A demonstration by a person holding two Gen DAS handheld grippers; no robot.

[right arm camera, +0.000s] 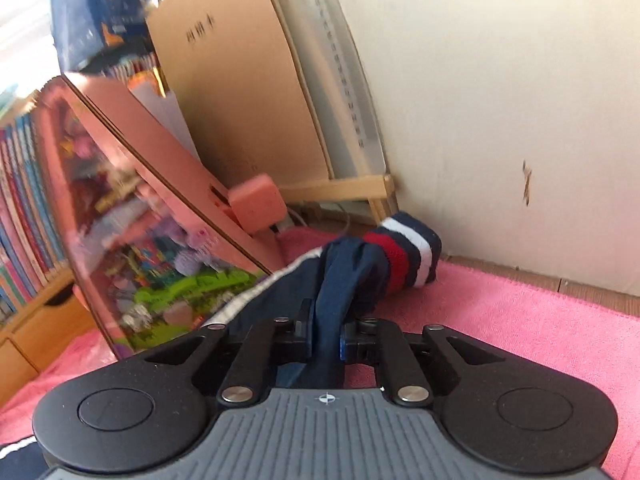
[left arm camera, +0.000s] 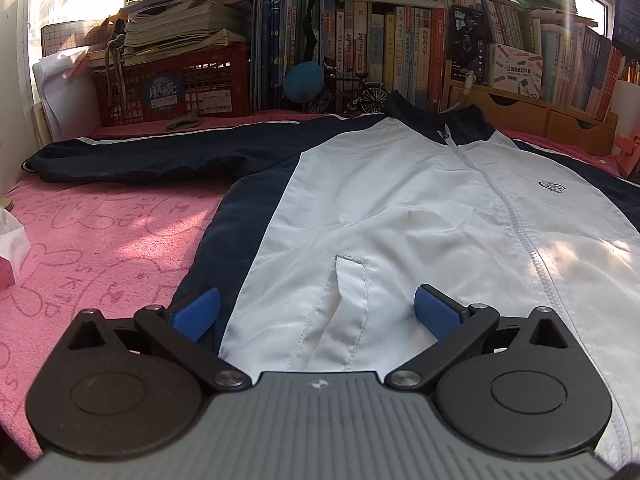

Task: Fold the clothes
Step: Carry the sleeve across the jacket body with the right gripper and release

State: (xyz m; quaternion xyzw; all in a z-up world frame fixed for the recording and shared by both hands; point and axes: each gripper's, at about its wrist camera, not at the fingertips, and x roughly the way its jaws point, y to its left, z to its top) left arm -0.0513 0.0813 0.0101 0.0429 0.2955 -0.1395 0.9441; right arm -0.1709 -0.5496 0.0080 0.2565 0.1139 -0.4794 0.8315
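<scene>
left tongs (left arm camera: 316,308) apart over jacket (left arm camera: 400,200), right tongs (right arm camera: 326,336) clamped on sleeve (right arm camera: 360,268)

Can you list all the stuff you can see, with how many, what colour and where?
jacket: one, white and navy, spread flat on the towel
sleeve: one, navy with a red, white and navy cuff, pinched in the right gripper
towel: one, pink, under the jacket
crate: one, red, back left, papers stacked on top
books: many, mixed colours, in a row behind the jacket
toy bicycle: one, black, in front of the books
cardboard box: one, brown, against the wall
left gripper: one, black with blue pads, open over the jacket hem
right gripper: one, black, shut on the sleeve
</scene>
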